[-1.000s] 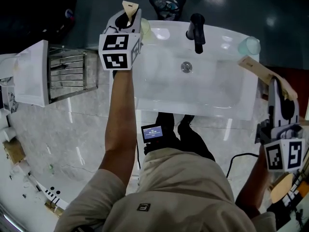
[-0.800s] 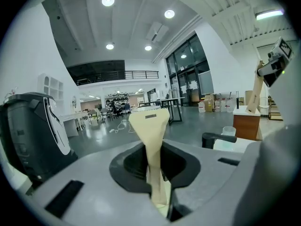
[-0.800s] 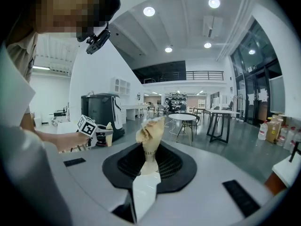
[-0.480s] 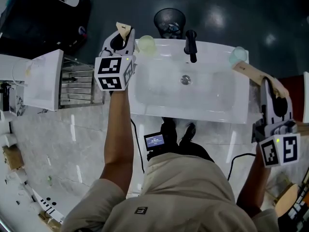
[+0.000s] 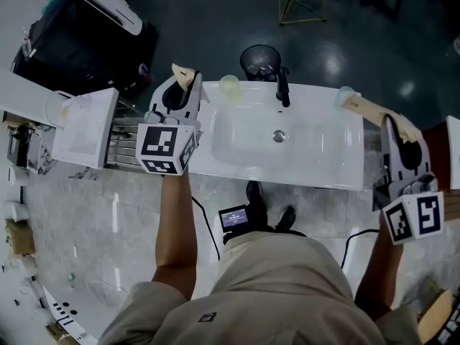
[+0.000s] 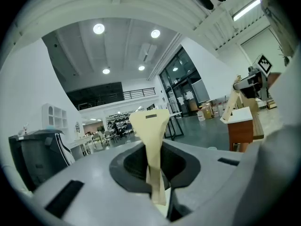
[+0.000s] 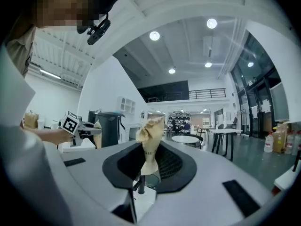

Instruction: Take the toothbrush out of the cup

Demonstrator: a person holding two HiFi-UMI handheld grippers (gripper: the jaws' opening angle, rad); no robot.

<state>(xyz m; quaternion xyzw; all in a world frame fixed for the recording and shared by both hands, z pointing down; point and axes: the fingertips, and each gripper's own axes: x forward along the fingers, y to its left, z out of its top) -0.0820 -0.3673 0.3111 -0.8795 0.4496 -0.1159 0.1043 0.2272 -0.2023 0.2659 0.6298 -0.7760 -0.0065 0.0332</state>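
a person stands at the near side of a white counter (image 5: 338,172) with a sink basin (image 5: 244,141) and a black tap (image 5: 282,85) at its far edge. the left gripper (image 5: 185,74) is held over the far left end of the counter, and the left gripper view shows its tan jaws closed together with nothing between them. the right gripper (image 5: 352,104) is held over the far right corner, and its jaws are closed in the same way and hold nothing. a pale green cup (image 5: 230,85) stands on the far edge between the left gripper and the tap, apart from the jaws. a second pale cup (image 5: 343,92) stands at the far right corner, just beside the tips of the right jaws; if they touch i cannot tell. the toothbrush is too small to make out in either cup. a black bin (image 5: 260,60) stands on the dark floor at the far side of the counter
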